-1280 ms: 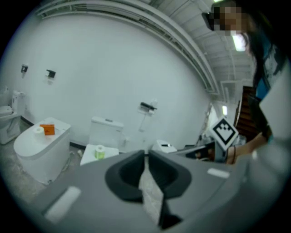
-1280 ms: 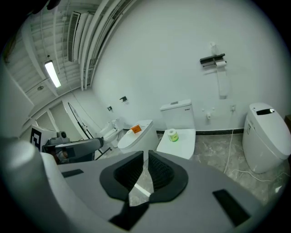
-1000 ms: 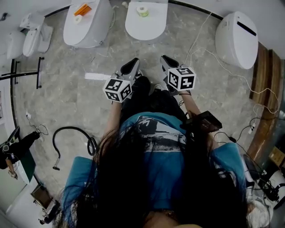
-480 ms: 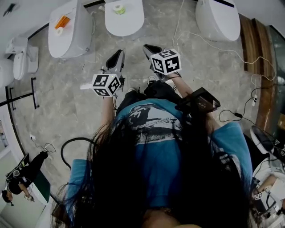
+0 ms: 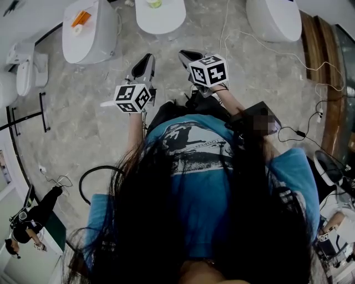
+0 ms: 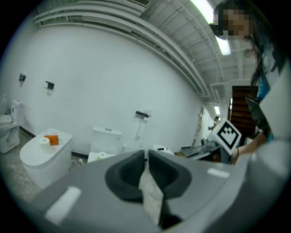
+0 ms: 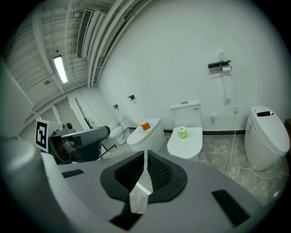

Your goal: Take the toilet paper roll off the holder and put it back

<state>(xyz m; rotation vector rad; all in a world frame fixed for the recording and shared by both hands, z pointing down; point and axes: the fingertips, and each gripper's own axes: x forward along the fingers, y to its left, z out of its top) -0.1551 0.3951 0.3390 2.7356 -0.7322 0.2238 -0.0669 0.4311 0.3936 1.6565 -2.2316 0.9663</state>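
The grey stone floor is spreading out below the person, and three white toilets are standing along the far wall: a left toilet, a middle toilet and a right toilet.

The left hand-held gripper and the right hand-held gripper are pointing side by side toward the toilets. Both are well apart from them, with jaws closed together and nothing between them.

On the far wall, between the middle and right toilets, a dark holder is hanging with a white strip of paper trailing below it. Whether a full roll is sitting on it is too small to tell. A green-banded toilet paper roll is standing upright on the middle toilet's closed lid.

Such a roll is probably going to feel very light and soft, with a stiff cardboard core and a loose tail that unwinds easily. Gripping it gently across the outer wraps, or by one wall at the core's rim, is likely safest, since a hard squeeze would dent it.
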